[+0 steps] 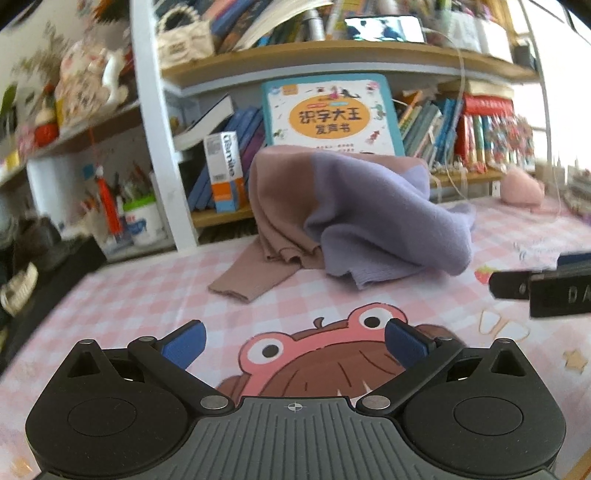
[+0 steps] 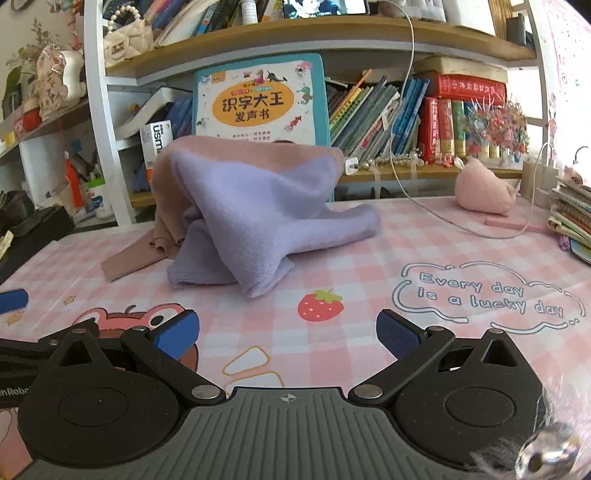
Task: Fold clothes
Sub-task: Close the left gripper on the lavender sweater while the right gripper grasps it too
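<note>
Nearest, the left claw (image 1: 294,343) and the right claw (image 2: 287,334) both hang spread apart and empty over the pink checked bench (image 2: 369,258). Beyond them lies one crumpled sweater (image 2: 255,206), mauve and lilac, heaped near the bench's middle in front of the bookshelf (image 2: 332,33), with one mauve sleeve (image 1: 251,277) trailing out flat. Folding looks not yet begun; the next move probably calls for gripping two edges and spreading the heap flat.
</note>
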Action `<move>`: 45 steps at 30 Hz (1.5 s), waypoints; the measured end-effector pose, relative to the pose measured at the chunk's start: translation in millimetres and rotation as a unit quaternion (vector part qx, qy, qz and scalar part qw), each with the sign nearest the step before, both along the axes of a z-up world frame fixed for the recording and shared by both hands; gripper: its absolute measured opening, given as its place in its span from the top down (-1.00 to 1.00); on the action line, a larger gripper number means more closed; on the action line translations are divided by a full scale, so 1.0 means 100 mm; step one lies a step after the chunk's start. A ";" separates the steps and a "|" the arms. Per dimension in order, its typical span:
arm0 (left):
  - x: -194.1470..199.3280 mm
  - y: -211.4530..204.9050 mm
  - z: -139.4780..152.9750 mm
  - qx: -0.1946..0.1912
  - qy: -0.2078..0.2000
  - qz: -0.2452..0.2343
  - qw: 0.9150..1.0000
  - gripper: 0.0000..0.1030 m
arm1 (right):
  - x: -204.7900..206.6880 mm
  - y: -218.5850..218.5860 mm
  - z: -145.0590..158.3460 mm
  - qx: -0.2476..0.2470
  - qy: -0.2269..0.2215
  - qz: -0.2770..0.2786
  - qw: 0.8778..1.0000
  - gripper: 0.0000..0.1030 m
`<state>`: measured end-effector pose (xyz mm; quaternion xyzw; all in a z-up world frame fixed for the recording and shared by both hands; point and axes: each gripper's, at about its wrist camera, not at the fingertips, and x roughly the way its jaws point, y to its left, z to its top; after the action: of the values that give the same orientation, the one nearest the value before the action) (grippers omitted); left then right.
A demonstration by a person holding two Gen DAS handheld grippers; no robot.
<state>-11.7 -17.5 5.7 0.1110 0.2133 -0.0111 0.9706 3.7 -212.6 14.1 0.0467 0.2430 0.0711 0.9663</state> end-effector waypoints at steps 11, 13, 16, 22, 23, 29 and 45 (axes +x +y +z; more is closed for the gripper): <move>0.14 -0.21 0.03 0.038 -0.004 -0.028 0.999 -1.00 | 0.46 -0.33 0.26 0.059 0.042 0.030 0.997 -1.00; 0.16 -0.28 0.02 0.046 -0.004 -0.032 0.998 -1.00 | 0.64 -0.41 0.24 0.105 0.058 0.030 0.992 -1.00; 0.18 -0.37 0.02 0.051 -0.006 -0.040 0.998 -1.00 | 0.90 -0.50 0.20 0.170 0.076 0.029 0.982 -1.00; 0.27 -0.57 0.04 0.063 -0.011 -0.066 0.996 -1.00 | 1.29 -0.72 0.06 0.317 0.100 0.019 0.943 -0.93; 0.29 -0.61 0.04 0.066 -0.013 -0.071 0.995 -1.00 | 1.33 -0.76 0.03 0.337 0.102 0.015 0.936 -0.84; 0.50 -0.83 0.04 0.073 -0.009 -0.089 0.993 -1.00 | 1.44 -0.94 -0.17 0.406 0.112 0.003 0.907 -0.29; 1.05 -1.19 -0.12 0.093 0.016 -0.091 0.991 0.26 | 1.51 -1.05 -0.40 0.453 0.144 0.023 0.880 -0.22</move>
<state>93.7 -136.7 -5.8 0.2190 0.2176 -0.0813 0.9477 154.5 -317.6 -25.9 0.4831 0.3215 0.1882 0.7924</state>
